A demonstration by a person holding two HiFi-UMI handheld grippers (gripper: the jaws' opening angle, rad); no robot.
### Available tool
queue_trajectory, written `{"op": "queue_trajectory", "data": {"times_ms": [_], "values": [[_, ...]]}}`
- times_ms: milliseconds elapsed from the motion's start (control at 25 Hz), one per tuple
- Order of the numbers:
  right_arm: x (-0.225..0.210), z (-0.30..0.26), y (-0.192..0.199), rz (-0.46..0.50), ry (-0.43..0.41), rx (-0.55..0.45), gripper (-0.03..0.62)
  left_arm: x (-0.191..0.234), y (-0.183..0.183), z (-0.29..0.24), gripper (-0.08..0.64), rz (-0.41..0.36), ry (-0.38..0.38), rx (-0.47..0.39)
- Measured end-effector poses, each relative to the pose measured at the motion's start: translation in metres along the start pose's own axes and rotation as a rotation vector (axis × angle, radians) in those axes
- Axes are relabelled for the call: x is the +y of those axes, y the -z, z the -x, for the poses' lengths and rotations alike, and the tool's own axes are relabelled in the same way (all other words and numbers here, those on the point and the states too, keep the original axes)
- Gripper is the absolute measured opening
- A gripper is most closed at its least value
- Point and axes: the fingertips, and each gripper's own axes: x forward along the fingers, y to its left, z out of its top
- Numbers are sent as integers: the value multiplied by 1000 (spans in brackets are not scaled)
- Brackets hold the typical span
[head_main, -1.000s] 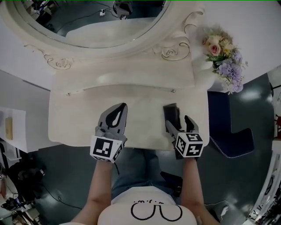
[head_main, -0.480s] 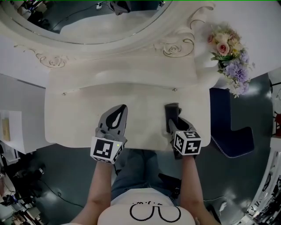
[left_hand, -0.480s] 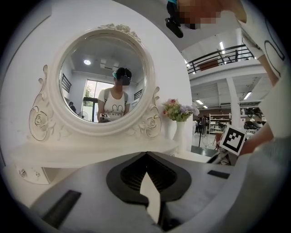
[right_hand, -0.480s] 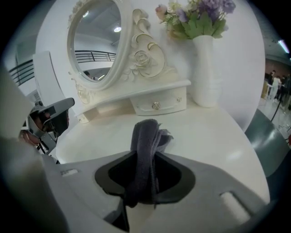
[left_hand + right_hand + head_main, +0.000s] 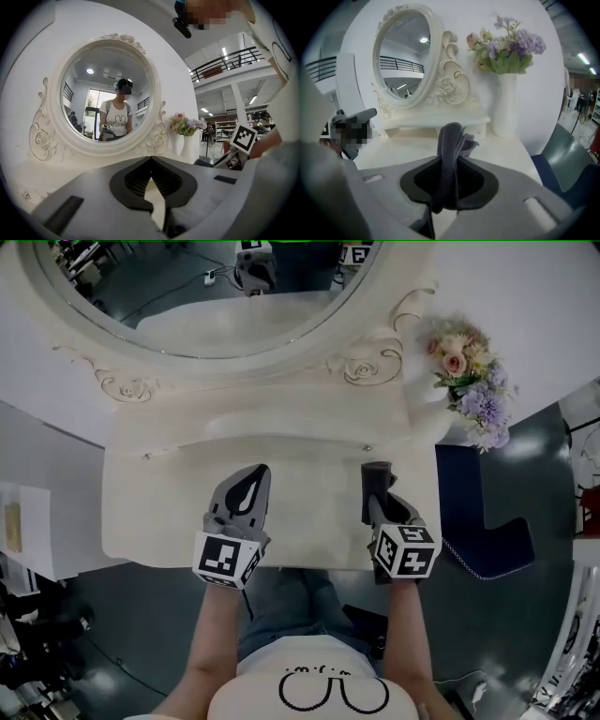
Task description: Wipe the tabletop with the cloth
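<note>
On the right side of the pale tabletop (image 5: pixel 178 512), the right gripper (image 5: pixel 384 507) pinches the dark grey cloth (image 5: pixel 375 474). Its jaws have just been closing, and now they squeeze the cloth in the middle. In the right gripper view the cloth is bunched up. One end sticks out past the tips and the other end hangs down behind the pads. I cannot tell if the front end touches the table or hangs just over it.

The left gripper (image 5: pixel 251 486) sits over the table near the front edge, well apart from the cloth. Its jaws are pressed together at the tips and nothing is between them.

At the back of the table stands a big round mirror (image 5: pixel 206 296) in a curly white frame. A white vase (image 5: pixel 506 108) with pink and purple flowers (image 5: pixel 469 371) stands at the back right corner.

I think the job has only begun. The cloth is picked up, so that part looks done. The wiping itself is not yet done, as far as I can see. No part of the table looks different from the rest. What is left is to press the cloth flat on the table and rub it across the whole top, taking care near the vase.
</note>
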Motion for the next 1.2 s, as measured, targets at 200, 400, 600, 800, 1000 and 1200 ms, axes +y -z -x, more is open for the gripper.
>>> {"op": "queue_trajectory", "data": {"times_ms": [200, 400, 600, 800, 1000, 1200], "values": [[0, 23, -48, 23, 23, -101, 87, 8, -36, 2, 2, -21, -3, -73], [3, 44, -88, 41, 34, -196, 87, 13, -68, 7, 2, -50, -13, -139], [3, 52, -107, 50, 36, -240, 87, 22, -89, 11, 2, -70, -39, -187], [0, 46, -111, 50, 31, -241, 87, 21, -88, 11, 2, -77, -41, -177], [-17, 21, -120, 81, 47, -198, 87, 20, -80, 5, 2, -78, -42, -153], [-41, -24, -124, 56, 18, -87, 89, 21, -72, -2, 2, -79, -49, -126]]}}
